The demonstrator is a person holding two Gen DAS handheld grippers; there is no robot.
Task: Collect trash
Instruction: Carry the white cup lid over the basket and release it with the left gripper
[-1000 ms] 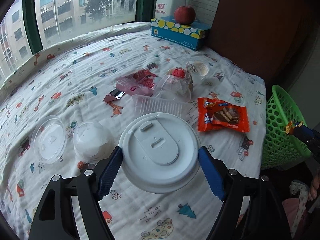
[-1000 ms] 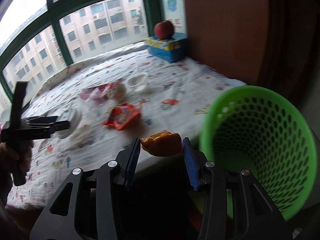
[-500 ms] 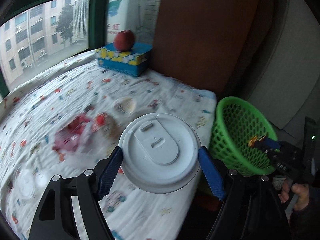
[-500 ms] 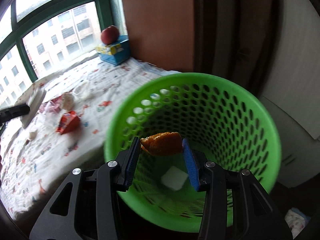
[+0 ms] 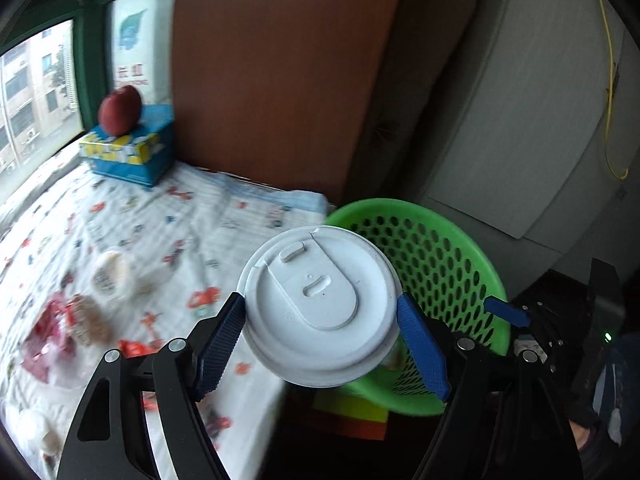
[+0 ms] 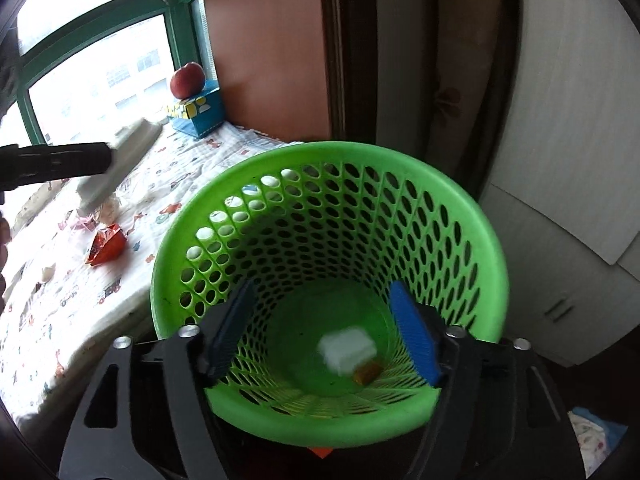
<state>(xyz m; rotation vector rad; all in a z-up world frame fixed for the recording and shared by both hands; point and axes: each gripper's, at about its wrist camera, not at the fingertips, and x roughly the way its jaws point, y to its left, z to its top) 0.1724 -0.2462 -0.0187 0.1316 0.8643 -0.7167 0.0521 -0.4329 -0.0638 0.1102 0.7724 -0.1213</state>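
Over the mouth of the green basket (image 6: pixel 332 184) hangs the right gripper (image 6: pixel 320 336), its blue pads spread wide with nothing between them; down on the basket floor lie a white scrap (image 6: pixel 347 349) and a small orange piece (image 6: pixel 367 373) just beside it, so that part of the collecting looks done. Near the basket's rim, still above the edge of the bed, the left gripper (image 5: pixel 320 340) is pinching a white cup lid (image 5: pixel 320 306) by its sides, the lid lying flat across the pads; it has not yet reached the opening, and I judge its drop to be the next step.

Further out, plenty is left on the patterned bedspread (image 5: pixel 168 216); an orange snack wrapper (image 6: pixel 105 245) lies toward the bed's near edge, a red and pink crumpled wrapper (image 5: pixel 52 336) and a small round cup (image 5: pixel 109 276) sit blurred toward its middle, and a white lump (image 5: pixel 34 428) lies at the lower left; exact count cannot be told through the blur. At the far corner by the window a red apple (image 5: pixel 120 109) rests on a blue tissue box (image 5: pixel 130 151), which seem no trash at all; the task looks roughly at an early-to-middle stage.
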